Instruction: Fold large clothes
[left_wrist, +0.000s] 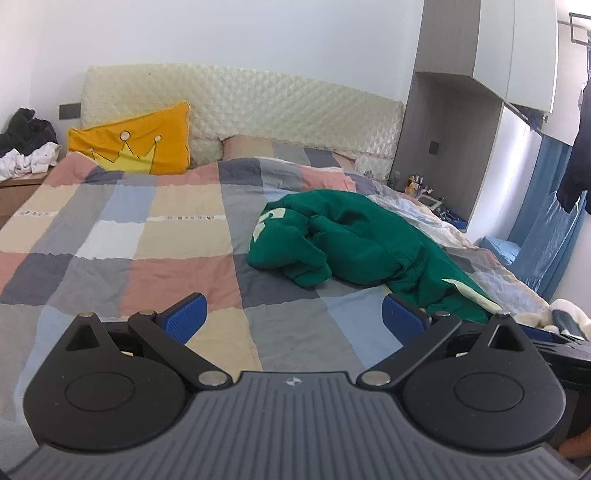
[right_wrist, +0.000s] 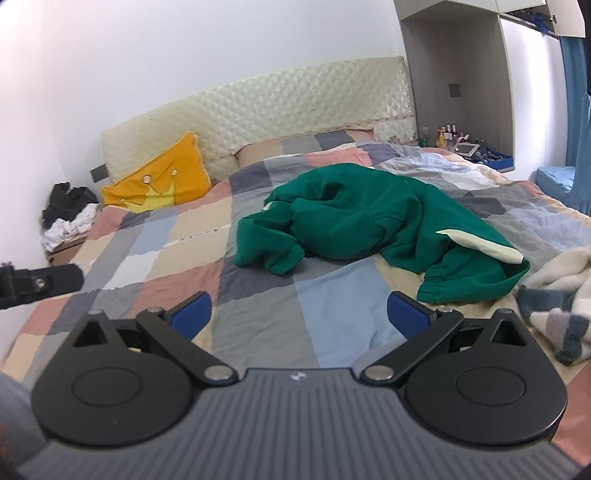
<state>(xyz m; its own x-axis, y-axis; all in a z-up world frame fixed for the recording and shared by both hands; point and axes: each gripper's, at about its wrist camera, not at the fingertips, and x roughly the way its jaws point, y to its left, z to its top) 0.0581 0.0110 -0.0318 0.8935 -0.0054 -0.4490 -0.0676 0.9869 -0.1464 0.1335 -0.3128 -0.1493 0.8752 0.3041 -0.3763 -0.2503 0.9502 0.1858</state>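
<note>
- Both spread wide and empty, left gripper (left_wrist: 293, 314) and right gripper (right_wrist: 299, 312) hover above the patchwork quilt (left_wrist: 166, 266).
- Green sweatshirt (right_wrist: 354, 218) lies bunched mid-bed; pinch blind and two layers, or quilt, may come up.
- Cream blanket (right_wrist: 561, 280) beside its hem could snag.

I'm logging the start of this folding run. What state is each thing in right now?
Green sweatshirt: crumpled, unfolded, on the quilt.
Patchwork quilt: spread over the bed.
Yellow crown pillow: propped against the headboard.
Left gripper: open, empty.
Right gripper: open, empty.
</note>
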